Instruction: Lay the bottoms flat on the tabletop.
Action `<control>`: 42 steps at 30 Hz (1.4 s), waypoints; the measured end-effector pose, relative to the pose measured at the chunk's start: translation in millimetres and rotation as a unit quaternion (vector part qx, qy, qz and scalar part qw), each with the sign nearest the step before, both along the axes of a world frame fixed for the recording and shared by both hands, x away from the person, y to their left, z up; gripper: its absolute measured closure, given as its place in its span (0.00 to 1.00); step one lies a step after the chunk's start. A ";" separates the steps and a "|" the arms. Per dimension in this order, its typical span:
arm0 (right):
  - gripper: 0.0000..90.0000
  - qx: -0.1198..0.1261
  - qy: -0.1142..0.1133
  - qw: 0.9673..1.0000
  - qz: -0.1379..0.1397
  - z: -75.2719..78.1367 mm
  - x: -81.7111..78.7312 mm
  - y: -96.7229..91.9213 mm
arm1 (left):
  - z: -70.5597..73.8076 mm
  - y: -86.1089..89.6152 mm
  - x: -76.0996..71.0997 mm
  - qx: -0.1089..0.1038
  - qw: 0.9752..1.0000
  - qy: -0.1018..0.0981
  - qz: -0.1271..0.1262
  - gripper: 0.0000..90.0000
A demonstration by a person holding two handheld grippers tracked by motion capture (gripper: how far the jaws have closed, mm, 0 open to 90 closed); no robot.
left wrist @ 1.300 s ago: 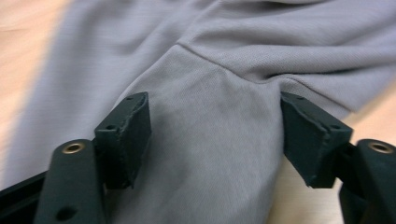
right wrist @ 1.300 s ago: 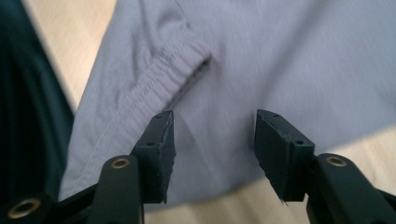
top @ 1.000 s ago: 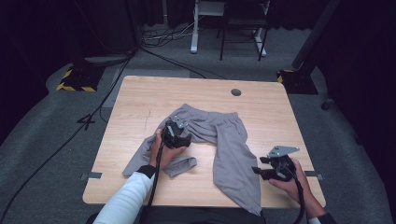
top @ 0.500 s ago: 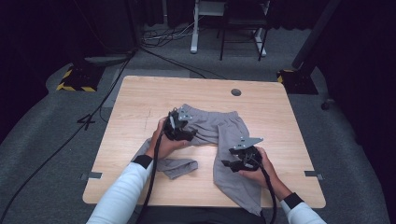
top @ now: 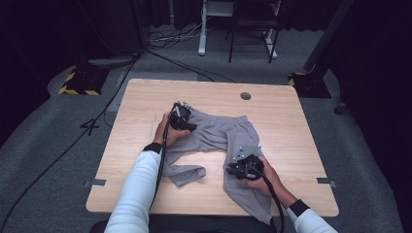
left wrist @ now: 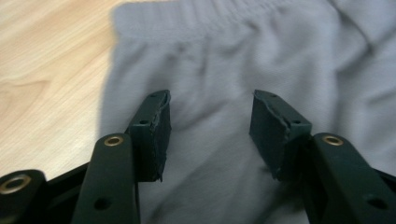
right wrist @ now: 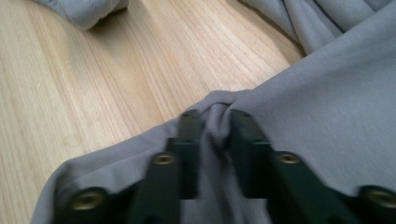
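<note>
A pair of grey pants [top: 218, 133] lies crumpled on the wooden table [top: 291, 121]. My left gripper [top: 188, 126] hovers at the waistband end. In the left gripper view its jaws [left wrist: 210, 126] have just been closing but stand apart, with grey cloth [left wrist: 224, 56] under and between them and the pads not pressing on it. My right gripper [top: 232, 170] sits on the near pant leg. Its jaws [right wrist: 215, 128] have just been closing and now pinch a raised fold of the grey fabric [right wrist: 327, 107].
A round cable hole [top: 246, 96] sits near the table's far edge. Bare wood [right wrist: 93, 84] lies left of the right gripper. Beyond the table stand desk legs [top: 201, 29], floor cables and yellow-black striped blocks [top: 77, 90].
The right gripper came in from the table's right edge onto the pant leg and shut on a fold. The left gripper moved farther away, up to the waistband, with its jaws narrower.
</note>
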State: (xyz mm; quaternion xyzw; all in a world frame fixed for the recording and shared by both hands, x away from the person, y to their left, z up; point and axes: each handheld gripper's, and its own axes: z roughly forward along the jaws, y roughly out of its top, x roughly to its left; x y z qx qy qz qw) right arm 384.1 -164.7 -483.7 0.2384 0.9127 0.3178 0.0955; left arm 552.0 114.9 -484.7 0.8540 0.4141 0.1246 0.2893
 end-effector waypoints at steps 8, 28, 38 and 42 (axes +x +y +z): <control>0.97 -0.013 0.020 0.998 0.062 3.3 -23.6 -3.5 | 1.7 40.1 7.2 0.032 0.993 -0.012 0.114 0.59; 0.59 -0.001 0.039 0.992 0.120 20.8 -78.6 -35.3 | 8.9 75.4 -18.1 0.031 0.995 -0.029 0.087 0.46; 0.52 0.018 -0.005 0.999 -0.042 3.9 -1.4 -44.3 | -4.5 1.0 -39.1 -0.008 0.999 -0.017 -0.034 0.46; 0.54 0.011 0.001 0.999 -0.049 -2.3 8.7 -37.1 | -5.4 -17.2 -36.6 -0.010 0.999 -0.022 -0.036 0.46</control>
